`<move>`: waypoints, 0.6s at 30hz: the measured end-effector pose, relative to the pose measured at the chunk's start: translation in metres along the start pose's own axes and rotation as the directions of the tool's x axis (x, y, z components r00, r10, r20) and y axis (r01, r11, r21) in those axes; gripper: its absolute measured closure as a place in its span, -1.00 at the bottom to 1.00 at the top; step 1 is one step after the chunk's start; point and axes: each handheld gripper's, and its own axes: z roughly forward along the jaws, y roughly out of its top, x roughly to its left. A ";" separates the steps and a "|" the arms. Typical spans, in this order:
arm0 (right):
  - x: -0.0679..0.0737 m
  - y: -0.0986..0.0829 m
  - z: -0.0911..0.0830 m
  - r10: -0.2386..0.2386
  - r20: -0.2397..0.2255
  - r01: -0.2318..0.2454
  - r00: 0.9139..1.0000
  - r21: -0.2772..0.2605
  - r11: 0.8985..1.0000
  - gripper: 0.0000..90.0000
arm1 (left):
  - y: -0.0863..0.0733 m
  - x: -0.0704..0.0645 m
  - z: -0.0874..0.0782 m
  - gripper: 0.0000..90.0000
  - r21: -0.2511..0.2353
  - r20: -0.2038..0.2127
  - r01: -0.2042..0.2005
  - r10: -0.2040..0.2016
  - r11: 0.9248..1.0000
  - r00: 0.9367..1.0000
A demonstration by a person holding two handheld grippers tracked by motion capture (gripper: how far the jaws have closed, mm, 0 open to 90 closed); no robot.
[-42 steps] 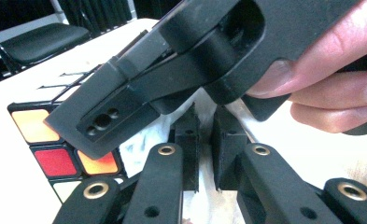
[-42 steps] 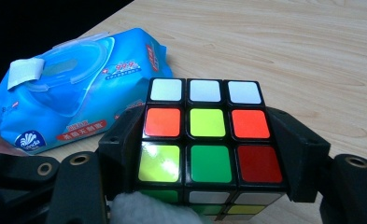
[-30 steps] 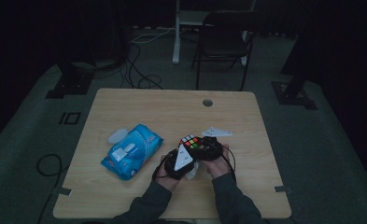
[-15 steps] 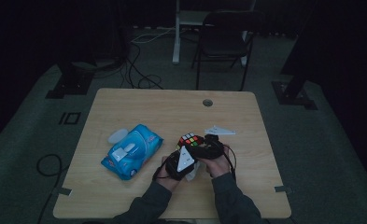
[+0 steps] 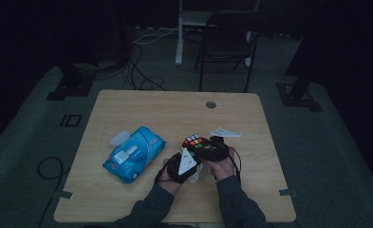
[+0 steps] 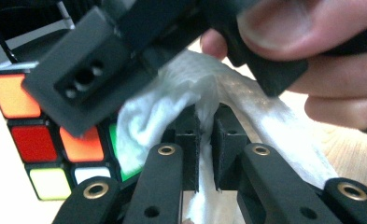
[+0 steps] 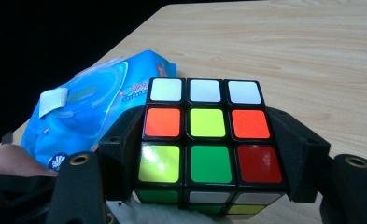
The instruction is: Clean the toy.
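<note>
A Rubik's cube (image 7: pixel 204 135) sits squarely between the two jaws of my right gripper (image 7: pixel 204 154), which is shut on it just above the table (image 5: pixel 141 109). In the high view the cube (image 5: pixel 195 141) is at the table's middle front, with the right gripper (image 5: pixel 211 151) behind it. My left gripper (image 6: pixel 205 123) is shut on a crumpled white tissue (image 6: pixel 162 102), pressed up against the cube (image 6: pixel 41 140) from below. From above, the left gripper (image 5: pixel 186 165) lies just left of the right hand, with the tissue (image 5: pixel 201 172) beneath.
A blue pack of wet wipes (image 5: pixel 133 154) lies left of the hands, also visible as the wipes pack (image 7: pixel 88 107), with a small white piece (image 5: pixel 119 138) by its far corner. A cable hole (image 5: pixel 211 104) is in the table's far side. A chair (image 5: pixel 227 42) stands beyond.
Both hands stay close together. The left gripper with the tissue has edged slightly right under the cube, and the cube has shifted only a little.
</note>
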 end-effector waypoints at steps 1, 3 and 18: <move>-0.001 0.000 -0.001 0.003 0.002 -0.003 1.000 -0.004 1.000 -0.25 | -0.001 0.000 0.000 0.86 0.005 0.002 -0.001 0.001 1.000 1.000; -0.003 0.001 -0.003 0.009 0.004 -0.008 1.000 -0.012 1.000 -0.25 | -0.005 -0.001 0.000 0.86 0.017 0.007 -0.002 0.002 1.000 1.000; -0.002 0.003 -0.008 0.000 -0.006 -0.001 1.000 -0.017 1.000 -0.25 | -0.028 0.017 -0.004 0.86 0.076 -0.017 0.057 -0.056 0.995 0.998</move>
